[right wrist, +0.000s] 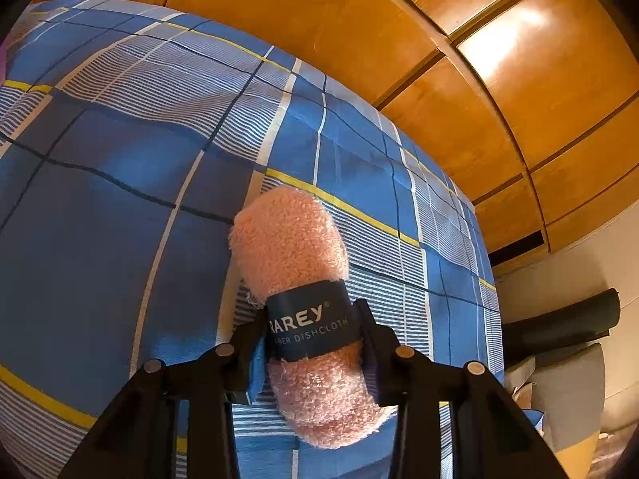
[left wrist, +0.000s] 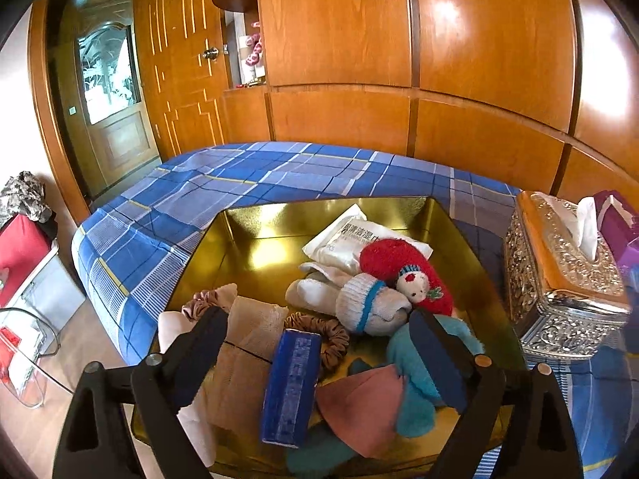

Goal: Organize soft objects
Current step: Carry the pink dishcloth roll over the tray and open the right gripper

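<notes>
Right claw (right wrist: pixel 311 343) clenched on rolled pink fleece dishcloth (right wrist: pixel 295 263) above blue plaid bed (right wrist: pixel 120 199). Left claw (left wrist: pixel 315 343) released over gold metal tray (left wrist: pixel 255 239); carry roll level, lower into bare corner, then release.

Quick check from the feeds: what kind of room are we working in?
Most likely a bedroom. A bed with a blue plaid sheet fills the middle, wooden wardrobe panels line the wall behind it, and a wooden door stands at the left.

Each camera looks forward and down along its tool — left close over the tin (left wrist: pixel 255 235), right over the bed (right wrist: pixel 100 219) — both showing the bed and the wardrobe (right wrist: pixel 519 92).
</notes>
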Available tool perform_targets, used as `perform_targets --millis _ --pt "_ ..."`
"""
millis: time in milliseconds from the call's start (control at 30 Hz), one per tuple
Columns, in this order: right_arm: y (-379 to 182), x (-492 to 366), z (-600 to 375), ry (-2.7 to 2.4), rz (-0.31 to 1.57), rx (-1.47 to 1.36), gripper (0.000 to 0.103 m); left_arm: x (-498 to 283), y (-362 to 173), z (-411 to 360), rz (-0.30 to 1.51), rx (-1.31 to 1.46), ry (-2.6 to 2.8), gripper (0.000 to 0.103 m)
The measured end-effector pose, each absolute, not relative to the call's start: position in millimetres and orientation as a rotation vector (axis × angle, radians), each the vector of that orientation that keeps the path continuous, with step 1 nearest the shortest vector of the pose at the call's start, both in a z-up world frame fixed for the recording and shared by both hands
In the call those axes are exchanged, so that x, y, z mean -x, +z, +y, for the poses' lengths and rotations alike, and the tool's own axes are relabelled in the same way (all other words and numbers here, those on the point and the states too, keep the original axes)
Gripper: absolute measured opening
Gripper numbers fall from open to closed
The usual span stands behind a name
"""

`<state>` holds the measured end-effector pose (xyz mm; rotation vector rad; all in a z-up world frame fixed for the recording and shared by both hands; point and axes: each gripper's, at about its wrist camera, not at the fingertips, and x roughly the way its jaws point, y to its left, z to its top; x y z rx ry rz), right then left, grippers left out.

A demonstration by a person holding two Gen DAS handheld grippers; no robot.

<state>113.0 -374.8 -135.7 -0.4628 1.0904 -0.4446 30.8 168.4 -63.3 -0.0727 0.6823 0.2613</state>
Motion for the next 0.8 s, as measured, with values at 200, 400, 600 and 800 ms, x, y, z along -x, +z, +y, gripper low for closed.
perform_targets --millis 200,400,600,800 --pt "-136 -114 -375 -0.446 1.090 0.458 0.038 -21 -54 167 0.661 0.072 0.267 0.103" --pt "-136 -114 -374 -0.450 1.090 0.462 0.038 -8 -44 166 0.630 0.088 0.254 0.103" --pt "-135 -114 -377 -0.449 1.098 0.427 0.038 -4 -43 167 0.645 0.089 0.280 0.103" --pt "-128 -125 -386 -0.473 1.163 0.310 0.036 3 -43 170 0.642 0.071 0.290 0.103"
